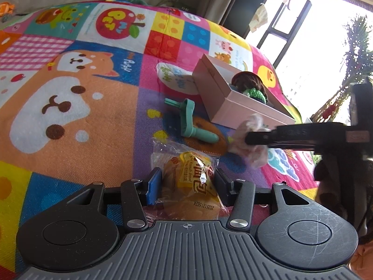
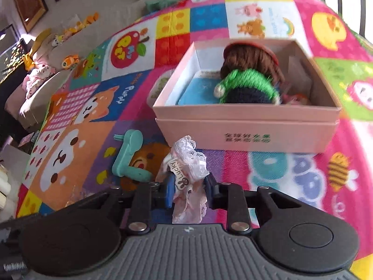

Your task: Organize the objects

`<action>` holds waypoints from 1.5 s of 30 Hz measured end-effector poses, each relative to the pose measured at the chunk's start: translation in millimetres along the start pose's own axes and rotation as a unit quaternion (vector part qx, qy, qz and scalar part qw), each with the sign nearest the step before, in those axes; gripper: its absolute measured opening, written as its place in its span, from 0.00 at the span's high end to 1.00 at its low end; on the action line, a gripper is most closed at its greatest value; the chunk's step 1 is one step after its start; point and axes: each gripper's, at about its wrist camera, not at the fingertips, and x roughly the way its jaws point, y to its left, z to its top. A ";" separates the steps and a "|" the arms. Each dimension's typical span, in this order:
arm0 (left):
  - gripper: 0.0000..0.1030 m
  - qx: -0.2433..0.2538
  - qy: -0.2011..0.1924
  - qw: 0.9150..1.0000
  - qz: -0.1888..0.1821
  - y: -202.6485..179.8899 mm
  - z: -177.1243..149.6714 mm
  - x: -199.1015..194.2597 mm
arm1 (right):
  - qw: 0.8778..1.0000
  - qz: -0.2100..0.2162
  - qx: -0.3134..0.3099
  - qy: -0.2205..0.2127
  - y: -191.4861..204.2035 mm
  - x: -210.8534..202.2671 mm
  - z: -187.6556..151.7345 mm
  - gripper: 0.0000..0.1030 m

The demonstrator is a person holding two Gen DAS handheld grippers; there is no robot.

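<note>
As seen from the left wrist camera, my left gripper (image 1: 186, 186) is closed around a packaged bread roll (image 1: 188, 191), with one pad on each side of the clear wrapper. I judge this item light, soft and easily crushed, and the film looks slippery; grip across the middle of the roll, with moderate pressure only. Whether the roll rests on the play mat (image 1: 70, 121) or is lifted just above it, I cannot tell. Beyond it a teal plastic crank handle (image 1: 193, 121) lies on the mat, near the pink box (image 1: 233, 107). My right gripper (image 1: 247, 137) enters from the right side, and a pale lace fabric piece (image 1: 251, 147) is bunched at its tip, near the box's front wall. A brown and green yarn toy (image 1: 251, 86) shows above the box rim

Through the right wrist camera, my right gripper (image 2: 189, 186) is clamped narrow on the lace fabric piece (image 2: 188, 163), which carries a small tag reading "Lucky". I judge it very light, limp and prone to snagging; hold it by the bunched centre. It hangs just in front of the pink box (image 2: 247, 133), not yet inside. The box is open and appears seated in its own lid. Inside lie the yarn toy (image 2: 249, 81), a blue card or packet (image 2: 195, 93) beneath it, and a small pink and orange item in the right corner that I cannot identify. The crank handle (image 2: 128, 156) lies on the play mat (image 2: 303, 175), left of the box
</note>
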 end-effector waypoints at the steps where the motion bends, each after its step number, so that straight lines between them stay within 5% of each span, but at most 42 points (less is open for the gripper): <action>1: 0.47 0.000 0.000 1.000 0.000 0.4 0.1 0.0 | 1.000 -0.003 -0.006 -0.007 -1.3 -6.8 -1.4 0.77; 13: 0.49 -0.018 -0.003 1.000 -0.009 -3.9 6.9 -1.3 | 0.990 -0.081 -0.010 -0.112 -48.9 -92.5 -32.4 0.77; 20: 0.49 0.024 -0.067 0.997 -0.038 -43.2 64.3 -3.8 | 0.989 -0.079 0.014 -0.124 -69.9 -92.3 -52.2 0.77; 27: 0.49 0.029 -0.109 0.991 -0.073 -94.4 133.0 69.0 | 0.987 -0.060 0.035 -0.147 -79.4 -96.9 -59.5 0.76; 31: 0.49 0.050 -0.125 0.989 -0.059 -115.3 143.9 126.1 | 0.984 -0.075 0.027 -0.159 -81.6 -100.3 -63.5 0.76; 36: 0.48 0.063 -0.081 0.995 0.003 -116.0 125.1 146.4 | 0.981 -0.094 0.013 -0.168 -87.8 -102.7 -67.5 0.76; 39: 0.48 0.069 -0.022 0.997 0.023 -113.6 115.3 140.8 | 0.982 -0.095 0.016 -0.161 -92.9 -97.3 -63.7 0.76; 43: 0.50 0.104 -0.004 0.994 0.011 -113.5 111.0 127.1 | 0.984 -0.091 0.015 -0.155 -91.8 -88.8 -51.8 0.76; 45: 0.50 0.090 -0.028 0.995 -0.014 -108.2 113.2 114.3 | 0.984 -0.089 0.013 -0.156 -89.9 -88.7 -44.7 0.76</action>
